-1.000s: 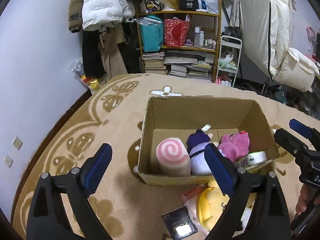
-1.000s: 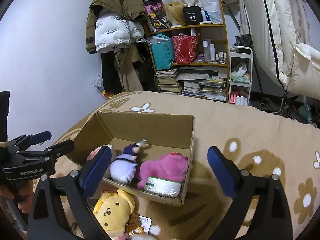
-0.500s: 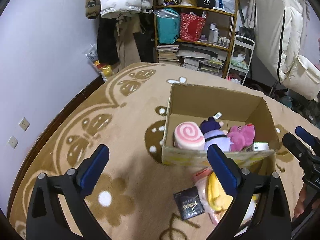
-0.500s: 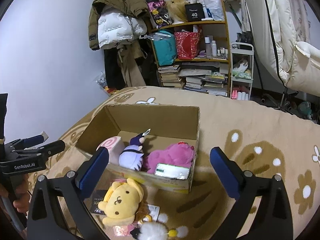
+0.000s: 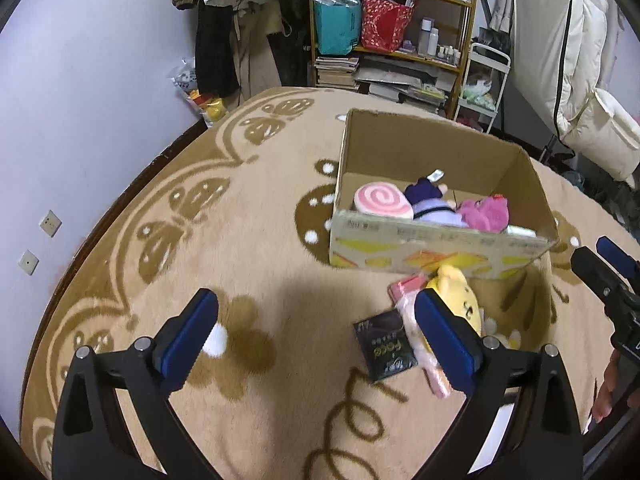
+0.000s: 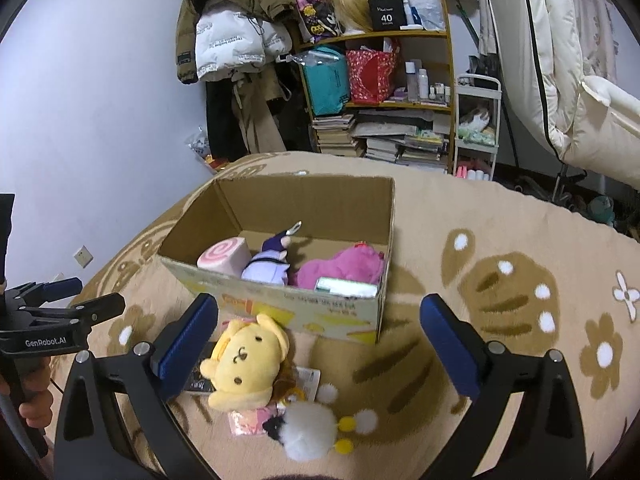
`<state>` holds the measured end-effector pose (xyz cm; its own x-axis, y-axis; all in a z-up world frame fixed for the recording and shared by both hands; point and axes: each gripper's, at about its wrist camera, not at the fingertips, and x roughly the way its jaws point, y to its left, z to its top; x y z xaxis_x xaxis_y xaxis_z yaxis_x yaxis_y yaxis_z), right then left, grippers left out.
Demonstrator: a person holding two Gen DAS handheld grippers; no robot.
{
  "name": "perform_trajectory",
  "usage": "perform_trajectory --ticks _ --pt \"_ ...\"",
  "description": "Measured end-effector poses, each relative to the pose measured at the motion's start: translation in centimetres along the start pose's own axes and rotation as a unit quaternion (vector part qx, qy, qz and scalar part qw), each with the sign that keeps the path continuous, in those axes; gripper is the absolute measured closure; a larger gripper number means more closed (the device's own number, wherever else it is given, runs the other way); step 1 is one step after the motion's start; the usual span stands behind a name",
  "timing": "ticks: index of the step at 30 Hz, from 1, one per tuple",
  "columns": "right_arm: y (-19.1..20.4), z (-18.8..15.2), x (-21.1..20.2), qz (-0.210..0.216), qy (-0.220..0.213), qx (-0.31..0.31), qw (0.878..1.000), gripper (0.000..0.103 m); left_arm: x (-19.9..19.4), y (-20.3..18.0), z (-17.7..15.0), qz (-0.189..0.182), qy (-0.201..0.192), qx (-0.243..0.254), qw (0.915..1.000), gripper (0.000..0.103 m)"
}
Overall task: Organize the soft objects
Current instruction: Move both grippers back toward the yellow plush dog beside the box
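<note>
Two grippers, both with jaws spread wide and holding nothing. Order below: big to small.

Carpet [image 6: 500, 232]: tan with brown flower and butterfly pattern, fills the lower two thirds of both views.

Shelf unit [image 6: 400, 96]: upper centre of the right wrist view, stacked with bags, bottles, books. Coats [image 6: 236, 28] hang just left of it.

Cardboard box [image 6: 320, 200]: centre of the frame in both views, open top, sits on the carpet. Inside, left to right: pink swirl roll plush [image 6: 222, 258], purple plush [image 6: 268, 266], magenta plush [image 6: 344, 266]. A white-and-green packet [image 6: 346, 287] lies at the near right inner corner, touching the magenta plush.

Left gripper [image 5: 316, 336]: lower part of the left wrist view, above bare carpet and left of the loose items. Right gripper [image 6: 318, 340]: lower part of the right wrist view, over the toys in front of the box.

Yellow dog plush [image 6: 244, 362]: face up on the carpet, just in front of the box's near wall, lower centre-left of the right wrist view. Beside it, toward the bottom of the frame, a white fluffy plush with yellow bits [image 6: 316, 432]. Pink packet [image 6: 248, 420] partly under the yellow plush. Black sachet [image 5: 386, 346] on the carpet just left of it.
</note>
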<state>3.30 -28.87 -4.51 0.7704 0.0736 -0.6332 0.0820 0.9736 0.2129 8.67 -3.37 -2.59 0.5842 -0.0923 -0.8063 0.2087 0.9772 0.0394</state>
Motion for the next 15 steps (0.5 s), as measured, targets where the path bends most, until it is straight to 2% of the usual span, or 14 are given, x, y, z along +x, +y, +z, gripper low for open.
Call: perform_trajectory --ticks 9,15 --pt "1.2 -2.6 0.0 0.008 0.012 -0.001 1.000 0.000 0.1 -0.4 -1.6 0.015 0.013 0.013 0.9997 0.005" --pt "2.7 -4.0 0.4 0.016 0.013 -0.027 0.999 0.000 1.0 -0.2 -2.2 0.006 0.025 0.008 0.9996 0.005"
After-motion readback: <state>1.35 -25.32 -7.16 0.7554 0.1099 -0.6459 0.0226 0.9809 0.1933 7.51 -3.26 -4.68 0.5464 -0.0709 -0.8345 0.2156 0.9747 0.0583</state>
